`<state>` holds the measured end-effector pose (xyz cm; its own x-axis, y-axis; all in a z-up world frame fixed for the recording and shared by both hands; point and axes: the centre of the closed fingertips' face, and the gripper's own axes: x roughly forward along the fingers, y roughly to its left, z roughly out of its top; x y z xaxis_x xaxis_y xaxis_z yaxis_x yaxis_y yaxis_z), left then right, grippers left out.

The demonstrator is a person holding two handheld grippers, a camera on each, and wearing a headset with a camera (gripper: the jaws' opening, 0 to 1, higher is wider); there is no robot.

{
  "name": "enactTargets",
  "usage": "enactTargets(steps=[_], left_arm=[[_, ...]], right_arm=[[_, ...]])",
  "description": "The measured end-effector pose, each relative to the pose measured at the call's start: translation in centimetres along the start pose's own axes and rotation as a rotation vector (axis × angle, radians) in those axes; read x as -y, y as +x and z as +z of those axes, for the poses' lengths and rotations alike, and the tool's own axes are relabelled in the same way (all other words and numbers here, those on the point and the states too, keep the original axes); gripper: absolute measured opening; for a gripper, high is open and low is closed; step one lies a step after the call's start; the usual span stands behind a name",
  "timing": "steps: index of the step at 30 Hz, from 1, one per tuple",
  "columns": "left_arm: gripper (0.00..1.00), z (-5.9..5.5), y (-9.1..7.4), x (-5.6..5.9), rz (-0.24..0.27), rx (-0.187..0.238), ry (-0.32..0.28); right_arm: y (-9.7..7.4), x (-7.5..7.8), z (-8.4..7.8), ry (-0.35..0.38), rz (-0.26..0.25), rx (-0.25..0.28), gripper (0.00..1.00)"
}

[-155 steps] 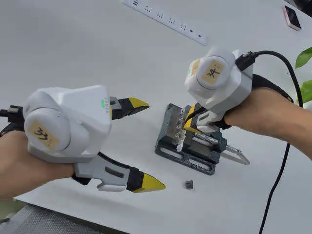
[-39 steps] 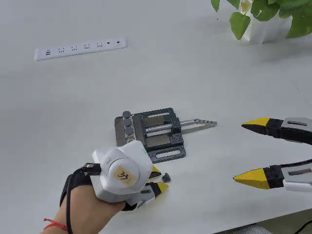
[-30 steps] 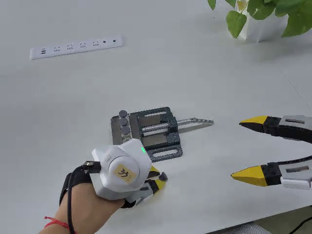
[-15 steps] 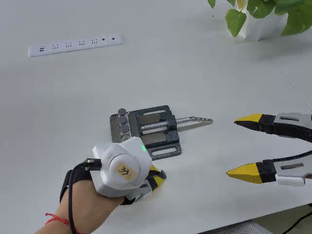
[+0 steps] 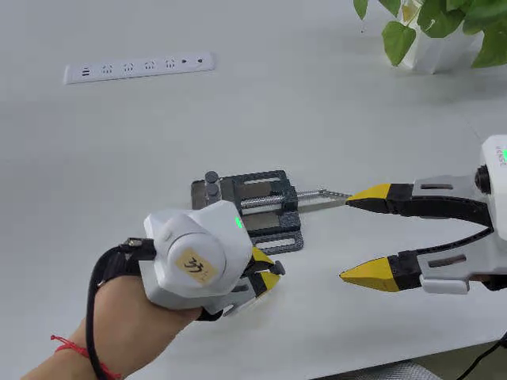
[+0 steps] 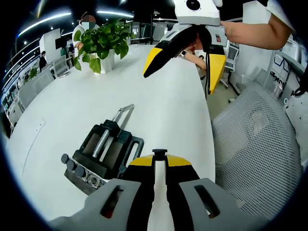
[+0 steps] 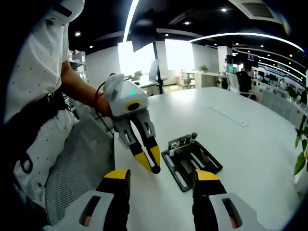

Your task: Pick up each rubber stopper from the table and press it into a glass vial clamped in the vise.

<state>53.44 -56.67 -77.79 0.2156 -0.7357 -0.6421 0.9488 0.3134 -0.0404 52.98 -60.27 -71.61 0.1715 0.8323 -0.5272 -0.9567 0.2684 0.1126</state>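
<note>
Jaws of the left gripper [image 5: 271, 275], nearest the person, are closed on a small dark rubber stopper [image 5: 279, 269] close to the vise [image 5: 265, 190]. The left gripper view shows this pinch squarely. It also shows three capped vials [image 6: 71, 164] and one open vial [image 6: 94, 180] clamped there, which the head view leaves unclear. The right gripper [image 5: 361, 234] gapes wide and empty beside the vise's screw. Farther off lie a power strip [image 5: 139, 67] and a potted plant [image 5: 444, 24].

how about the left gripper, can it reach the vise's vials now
Likely yes: the left gripper, shut on a stopper, is close beside the vise and its vials with bare table between; the open right gripper stands clear.
</note>
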Motion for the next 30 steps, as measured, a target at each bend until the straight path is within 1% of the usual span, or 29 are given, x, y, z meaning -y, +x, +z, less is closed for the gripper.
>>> enactTargets(steps=[1,2,3,6,7,8,9,10,13,15,17,18,20,27,30], left_arm=[[0.04,0.5,-0.3,0.1,0.001,0.010,0.010],[0.04,1.3,-0.9,0.3,0.000,0.029,0.019],[0.04,1.6,-1.1,0.4,-0.001,0.038,0.019],[0.04,2.9,-2.4,0.6,-0.001,0.065,0.045],[0.04,3.7,-3.1,0.9,-0.004,0.078,0.055],[0.04,4.1,-3.5,1.1,-0.005,0.085,0.059],[0.04,4.2,-3.6,1.1,-0.005,0.091,0.063],[0.04,4.6,-3.9,1.2,-0.007,0.098,0.077],[0.04,5.6,-4.9,1.8,-0.010,0.115,0.093],[0.04,5.8,-5.2,1.9,-0.009,0.125,0.101],[0.04,6.0,-5.6,2.1,-0.013,0.142,0.093],[0.04,6.1,-5.7,2.1,-0.013,0.145,0.091],[0.04,6.0,-5.8,2.3,-0.013,0.147,0.098],[0.04,6.4,-6.4,2.6,-0.016,0.177,0.081],[0.04,6.5,-6.6,2.6,-0.015,0.185,0.083]], right_arm=[[0.1,-0.2,0.4,-0.021,0.008,-0.001,0.47],[0.3,-0.5,1.0,-0.035,0.019,-0.003,0.45],[0.4,-0.7,1.3,-0.040,0.028,-0.003,0.44],[0.6,-1.4,2.4,-0.065,0.063,-0.007,0.37],[0.8,-1.7,2.8,-0.076,0.079,-0.011,0.34],[0.8,-1.9,3.0,-0.092,0.088,-0.016,0.32],[0.9,-2.0,3.1,-0.103,0.096,-0.023,0.30],[1.1,-2.3,3.4,-0.110,0.106,-0.029,0.29],[1.2,-2.7,3.9,-0.137,0.130,-0.042,0.24],[1.3,-3.0,4.1,-0.145,0.148,-0.050,0.21],[1.4,-3.3,4.2,-0.156,0.160,-0.061,0.19],[1.4,-3.4,4.3,-0.159,0.165,-0.063,0.18],[1.5,-3.7,4.4,-0.168,0.183,-0.073,0.15],[1.7,-4.4,4.6,-0.186,0.213,-0.093,0.12],[1.8,-4.5,4.6,-0.188,0.222,-0.096,0.12]])
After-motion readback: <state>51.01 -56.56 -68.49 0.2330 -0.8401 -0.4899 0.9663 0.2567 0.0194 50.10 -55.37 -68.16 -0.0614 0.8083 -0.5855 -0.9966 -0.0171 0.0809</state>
